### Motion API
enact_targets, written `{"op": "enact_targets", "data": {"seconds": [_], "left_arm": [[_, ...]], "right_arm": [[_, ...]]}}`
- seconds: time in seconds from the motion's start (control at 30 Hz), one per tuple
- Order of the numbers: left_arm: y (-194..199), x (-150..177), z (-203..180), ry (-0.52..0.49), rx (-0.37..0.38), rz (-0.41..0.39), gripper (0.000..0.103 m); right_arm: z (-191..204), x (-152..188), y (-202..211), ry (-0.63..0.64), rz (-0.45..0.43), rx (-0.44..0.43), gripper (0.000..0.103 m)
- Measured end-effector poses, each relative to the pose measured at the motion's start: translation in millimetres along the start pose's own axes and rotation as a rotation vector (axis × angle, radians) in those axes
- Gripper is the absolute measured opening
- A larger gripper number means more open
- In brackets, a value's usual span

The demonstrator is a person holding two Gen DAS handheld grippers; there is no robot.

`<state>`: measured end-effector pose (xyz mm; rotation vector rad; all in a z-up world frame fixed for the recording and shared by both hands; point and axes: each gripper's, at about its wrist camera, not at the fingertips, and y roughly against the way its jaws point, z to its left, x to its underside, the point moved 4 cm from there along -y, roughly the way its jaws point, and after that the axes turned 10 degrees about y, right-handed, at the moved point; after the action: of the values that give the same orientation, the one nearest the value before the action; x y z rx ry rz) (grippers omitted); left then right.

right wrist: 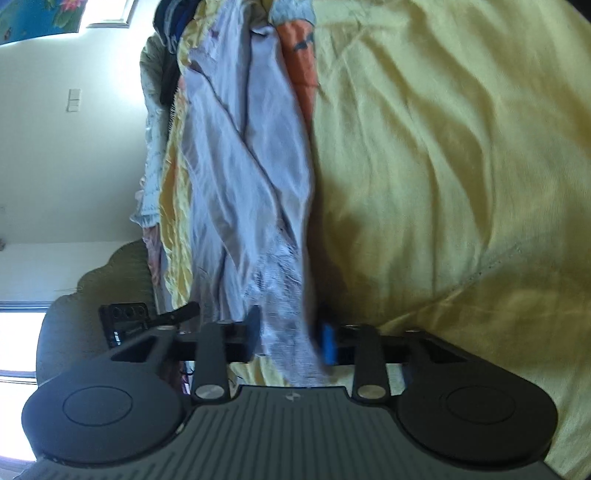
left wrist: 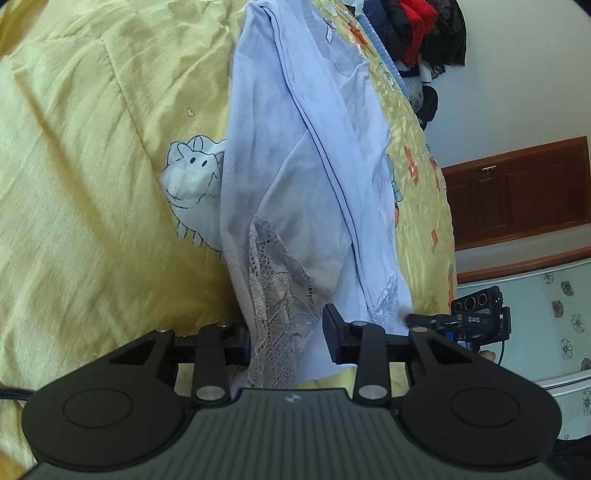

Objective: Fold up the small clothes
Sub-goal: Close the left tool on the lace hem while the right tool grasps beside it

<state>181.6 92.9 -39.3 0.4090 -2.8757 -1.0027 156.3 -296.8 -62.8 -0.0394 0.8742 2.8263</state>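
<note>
Pale lilac garment (left wrist: pixel 295 177) at frame centre on yellow bedspread (left wrist: pixel 92 147). Left tool (left wrist: pixel 288 339) clamped on its lace hem; right tool (right wrist: pixel 288 336) clamped on other end.

A bed carries everything, covered by a wrinkled yellow quilt (left wrist: pixel 92 155) printed with a white cartoon animal (left wrist: pixel 192 173) and orange flowers (left wrist: pixel 412 166); a pale lavender garment (left wrist: pixel 314 177) with lace trim lies stretched across it; a heap of dark and red clothes (left wrist: pixel 421 33) sits at its far edge.
</note>
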Motion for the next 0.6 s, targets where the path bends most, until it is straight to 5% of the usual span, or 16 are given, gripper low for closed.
{"op": "enact_targets", "data": {"seconds": [0.03, 0.13, 0.2, 0.23, 0.4, 0.47, 0.6], "left_arm": [[0, 0, 0, 0.001, 0.003, 0.001, 0.038], [-2, 2, -2, -0.001, -0.001, -0.01, 0.036], [-4, 5, -4, -0.024, -0.056, -0.024, 0.021], [-6, 5, -3, -0.027, -0.101, -0.025, 0.006], [-5, 3, -13, -0.046, -0.141, -0.035, 0.004], [1, -1, -26, -0.062, -0.127, -0.051, 0.004], [28, -31, -69, -0.088, 0.031, -0.1, 0.004]], "right_arm": [[-4, 1, -2, -0.006, 0.005, 0.021, 0.009], [-8, 7, -4, -0.017, -0.02, -0.011, 0.006], [-5, 9, -2, -0.014, -0.033, -0.029, 0.007], [-4, 8, 0, -0.011, -0.045, -0.035, 0.007], [2, 0, 13, -0.041, -0.103, -0.159, 0.007], [10, -8, 20, -0.046, -0.136, -0.21, 0.007], [36, -41, 37, -0.021, -0.206, -0.328, 0.008]]}}
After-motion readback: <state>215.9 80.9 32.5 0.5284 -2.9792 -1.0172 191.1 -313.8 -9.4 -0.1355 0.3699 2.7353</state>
